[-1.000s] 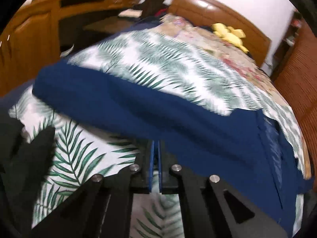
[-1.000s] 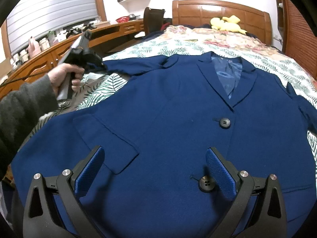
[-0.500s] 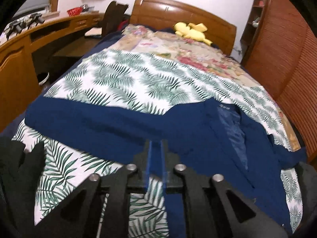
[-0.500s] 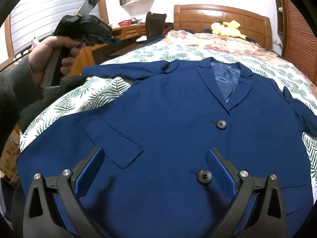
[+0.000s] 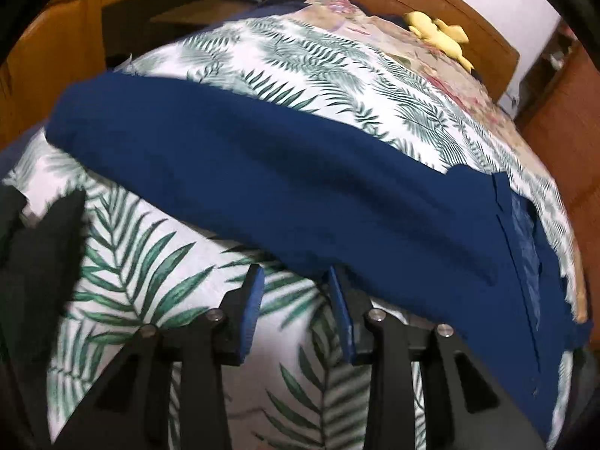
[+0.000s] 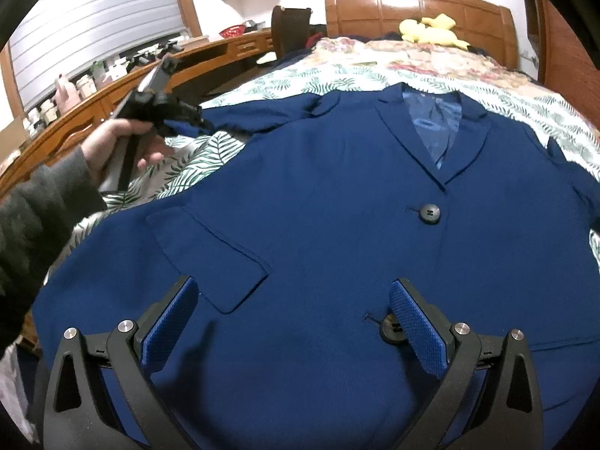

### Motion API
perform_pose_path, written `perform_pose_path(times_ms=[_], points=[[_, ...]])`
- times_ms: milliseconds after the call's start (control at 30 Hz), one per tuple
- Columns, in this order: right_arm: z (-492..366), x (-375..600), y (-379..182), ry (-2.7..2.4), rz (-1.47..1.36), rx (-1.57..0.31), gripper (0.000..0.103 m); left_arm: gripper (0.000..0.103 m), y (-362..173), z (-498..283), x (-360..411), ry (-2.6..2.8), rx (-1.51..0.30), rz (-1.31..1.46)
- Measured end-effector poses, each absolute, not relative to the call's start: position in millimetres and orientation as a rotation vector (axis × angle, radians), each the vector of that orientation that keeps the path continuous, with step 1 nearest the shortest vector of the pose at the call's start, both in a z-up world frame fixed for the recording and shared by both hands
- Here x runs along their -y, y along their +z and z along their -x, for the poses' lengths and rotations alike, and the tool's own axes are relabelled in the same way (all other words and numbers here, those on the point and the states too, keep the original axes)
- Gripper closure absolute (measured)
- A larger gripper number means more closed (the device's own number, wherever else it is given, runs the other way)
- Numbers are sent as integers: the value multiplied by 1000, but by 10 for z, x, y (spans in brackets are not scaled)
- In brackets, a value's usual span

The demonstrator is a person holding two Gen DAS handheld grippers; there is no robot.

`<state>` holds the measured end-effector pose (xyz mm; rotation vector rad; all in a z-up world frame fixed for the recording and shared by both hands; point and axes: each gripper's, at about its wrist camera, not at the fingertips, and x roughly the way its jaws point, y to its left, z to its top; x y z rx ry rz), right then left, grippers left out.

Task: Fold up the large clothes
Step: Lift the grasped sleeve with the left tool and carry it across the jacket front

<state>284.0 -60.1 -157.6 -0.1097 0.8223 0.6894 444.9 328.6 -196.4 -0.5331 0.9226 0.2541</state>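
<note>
A navy blazer point(image 6: 318, 225) lies face up on a bed point(image 5: 337, 75) covered by a palm-leaf print sheet point(image 5: 142, 262), collar toward the wooden headboard point(image 6: 412, 3). Its hem runs out of the bottom of the right wrist view, and its far sleeve is cut off at the right edge. One sleeve point(image 5: 262, 172) stretches sideways across the sheet toward the bed's edge; the left wrist view of it is motion-blurred, so the cuff is hard to make out. The jacket's cloth is smooth and dark blue, with a paler blue lining showing at the open neck, a flap pocket point(image 6: 210, 258) and two dark buttons, the upper button point(image 6: 427, 213) clear, the lower button point(image 6: 390, 332) partly hidden behind a finger pad.

The left gripper point(image 5: 296, 292), held in a person's hand point(image 6: 112, 146) with a dark sleeve cuff point(image 6: 41, 202), sits at the sleeve's lower edge; its fingers point(image 5: 251, 300) have just been opening and now stand a narrow gap apart, pressing on nothing, the sheet showing between them. Whether the right pad touches the cloth cannot be told. The right gripper point(image 6: 292, 322) hovers over the blazer's lower front, fingers point(image 6: 168, 322) spread wide and holding nothing.

A yellow plush toy point(image 6: 431, 30) rests by the headboard. A wooden tabletop point(image 6: 112, 86) along the wall carries small bottles too blurred to identify.
</note>
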Motion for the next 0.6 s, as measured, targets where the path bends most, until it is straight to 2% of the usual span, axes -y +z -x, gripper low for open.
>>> perform_pose_path(times_ms=[267,300,333,367,400,600], points=[[-2888,618,-1617,691,86,-847,0,69,-1996,-4587,-3444,249,-860,625],[-2890,618,-1620,691,86,-848,0,72,-1989,-4600,-3452,256,-850,631],[-2890,620,-1621,691,85,-849,0,82,-1973,-4623,-3440,253,-844,618],[-2888,622,-1620,691,85,-849,0,99,-1958,-4664,-3426,250,-848,593],[-2887,621,-1622,691,85,-848,0,103,-1933,-4684,-3389,254,-851,560],[-2859,636,-1578,688,86,-829,0,103,-1448,-4599,-3029,250,-766,402]])
